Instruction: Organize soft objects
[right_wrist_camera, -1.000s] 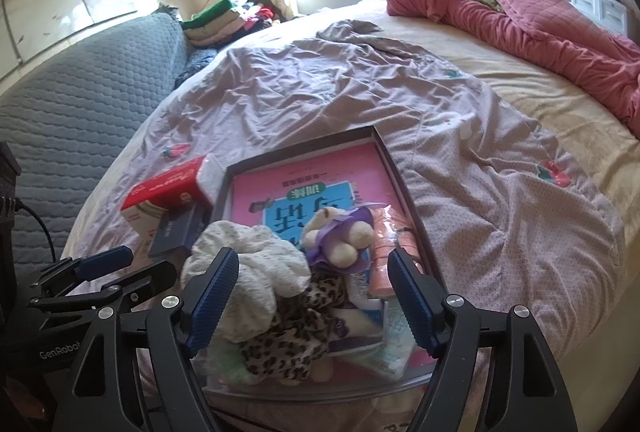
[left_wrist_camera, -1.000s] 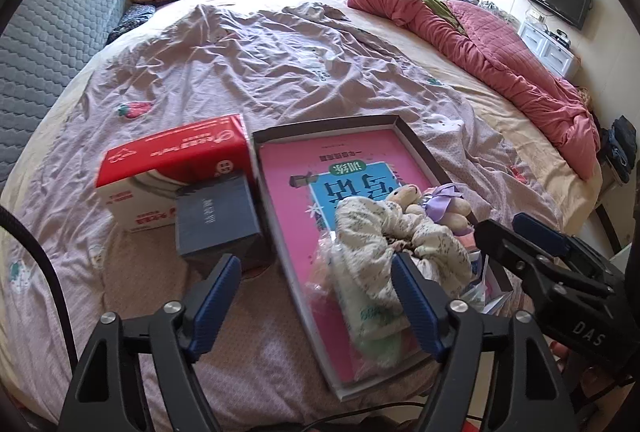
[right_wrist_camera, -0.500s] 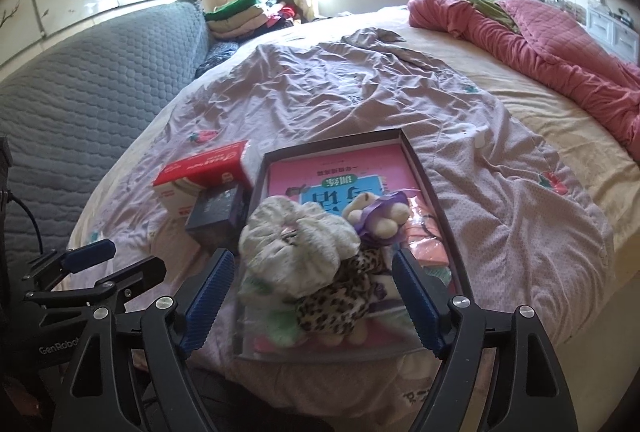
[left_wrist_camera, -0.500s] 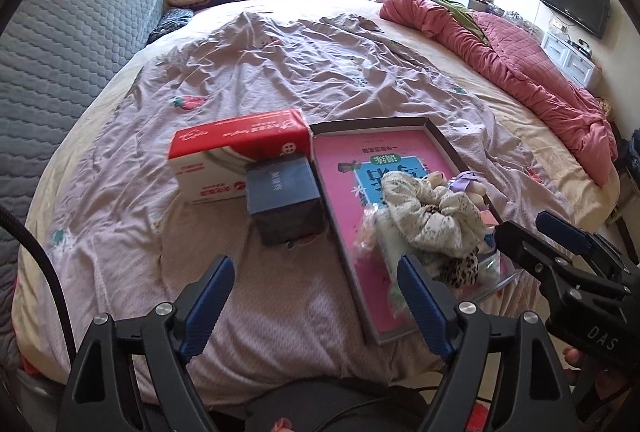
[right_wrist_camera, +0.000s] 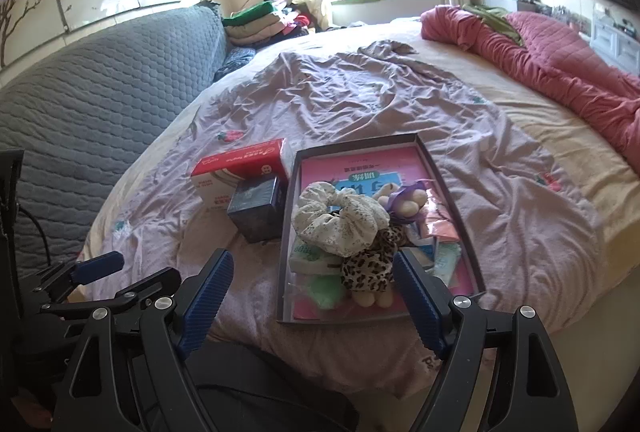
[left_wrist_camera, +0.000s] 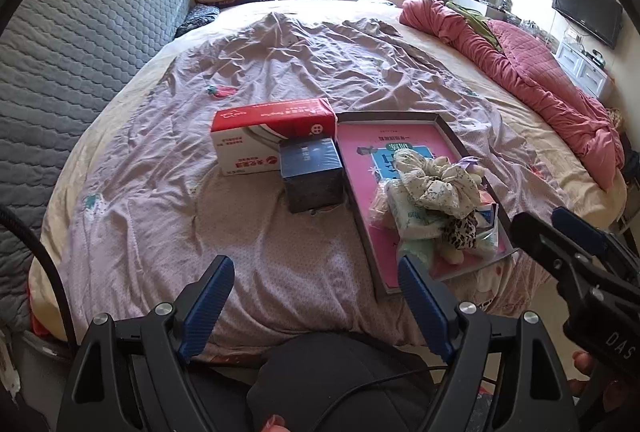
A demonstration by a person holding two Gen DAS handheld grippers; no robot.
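A dark shallow tray (left_wrist_camera: 390, 117) (right_wrist_camera: 452, 187) with a pink book in it lies on the bed near its front edge. Piled in it are a cream floral scrunchie (left_wrist_camera: 438, 181) (right_wrist_camera: 342, 211), a leopard-print scrunchie (left_wrist_camera: 462, 232) (right_wrist_camera: 370, 264), a small plush toy with a purple bow (right_wrist_camera: 408, 201) and soft packets. My left gripper (left_wrist_camera: 316, 300) hangs open over the bedspread, left of the tray's near corner, holding nothing. My right gripper (right_wrist_camera: 310, 294) is open too, in front of the tray's near end, empty. Each gripper shows at the other view's edge.
A red and white tissue box (left_wrist_camera: 274, 135) (right_wrist_camera: 240, 175) and a dark blue box (left_wrist_camera: 312, 173) (right_wrist_camera: 256, 207) sit left of the tray. A pink quilt (left_wrist_camera: 536, 87) lies along the bed's right side, a grey padded headboard (left_wrist_camera: 76, 47) on the left. A dark cap (left_wrist_camera: 340, 380) is below.
Both grippers have drawn back from the tray and risen, so the tray and boxes look smaller and farther. The soft pile no longer sits between either pair of fingers.
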